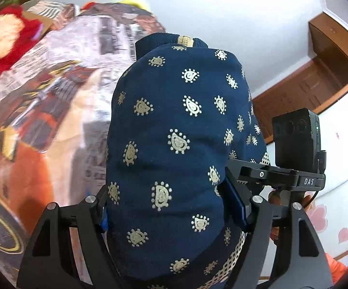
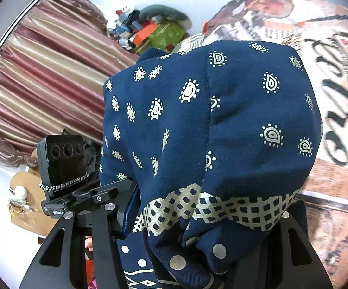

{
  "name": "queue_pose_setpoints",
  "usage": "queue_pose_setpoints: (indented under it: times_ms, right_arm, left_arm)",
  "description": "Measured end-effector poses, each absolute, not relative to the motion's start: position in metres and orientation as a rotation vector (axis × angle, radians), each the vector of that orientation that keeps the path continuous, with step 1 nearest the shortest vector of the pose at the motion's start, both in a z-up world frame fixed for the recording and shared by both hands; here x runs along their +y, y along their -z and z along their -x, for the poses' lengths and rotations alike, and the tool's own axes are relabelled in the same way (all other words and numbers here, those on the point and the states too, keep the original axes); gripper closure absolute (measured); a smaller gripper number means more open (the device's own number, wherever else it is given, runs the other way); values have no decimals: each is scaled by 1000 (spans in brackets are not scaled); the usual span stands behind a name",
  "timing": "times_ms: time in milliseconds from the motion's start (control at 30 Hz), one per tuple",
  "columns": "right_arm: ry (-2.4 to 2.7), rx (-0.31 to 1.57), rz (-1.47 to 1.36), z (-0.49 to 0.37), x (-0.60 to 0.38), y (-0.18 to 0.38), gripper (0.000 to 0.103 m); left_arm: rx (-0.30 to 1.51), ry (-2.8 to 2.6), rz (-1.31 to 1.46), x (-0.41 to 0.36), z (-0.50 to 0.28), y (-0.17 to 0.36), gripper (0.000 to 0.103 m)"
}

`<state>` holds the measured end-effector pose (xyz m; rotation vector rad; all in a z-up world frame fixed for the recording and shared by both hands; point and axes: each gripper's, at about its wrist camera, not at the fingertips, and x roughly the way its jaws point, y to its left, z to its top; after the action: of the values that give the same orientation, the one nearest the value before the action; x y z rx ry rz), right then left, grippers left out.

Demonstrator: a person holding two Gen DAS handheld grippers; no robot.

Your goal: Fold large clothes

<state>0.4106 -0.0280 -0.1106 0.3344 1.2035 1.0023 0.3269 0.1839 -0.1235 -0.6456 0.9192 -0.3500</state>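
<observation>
A large navy garment (image 1: 174, 130) with pale paisley marks and a checked border drapes over both grippers. My left gripper (image 1: 171, 214) is shut on a thick bunch of it; the cloth covers the fingertips. In the right wrist view the same garment (image 2: 222, 125) hangs over my right gripper (image 2: 205, 228), which is shut on its bordered edge (image 2: 210, 209). The right gripper's fingertips are hidden under the cloth. Both grippers hold the garment lifted above the bed.
A printed bedspread (image 1: 53, 101) with newspaper and car patterns lies below, also in the right wrist view (image 2: 337, 96). A red plush toy (image 1: 3, 38) sits at the bed's far left. Striped curtains (image 2: 44, 77), a clutter pile (image 2: 154, 31) and a wooden wardrobe (image 1: 318, 82) surround.
</observation>
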Motion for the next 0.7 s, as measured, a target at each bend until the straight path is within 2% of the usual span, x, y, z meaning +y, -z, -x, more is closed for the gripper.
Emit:
queue_pose_setpoints:
  times_ms: [467, 600, 633, 700]
  right_arm:
    - [-981, 1390, -264, -422, 56, 204, 51]
    - [-948, 1451, -216, -425, 72, 234, 50]
    - [-948, 1459, -207, -425, 73, 240, 49]
    - [-940, 1459, -168, -425, 78, 244, 39]
  left_arm:
    - [1067, 245, 788, 248, -336, 231, 29]
    - [1076, 257, 741, 250, -336, 249, 29]
    - [1071, 258, 719, 248, -335, 248, 29]
    - [1071, 245, 678, 242, -335, 245, 27]
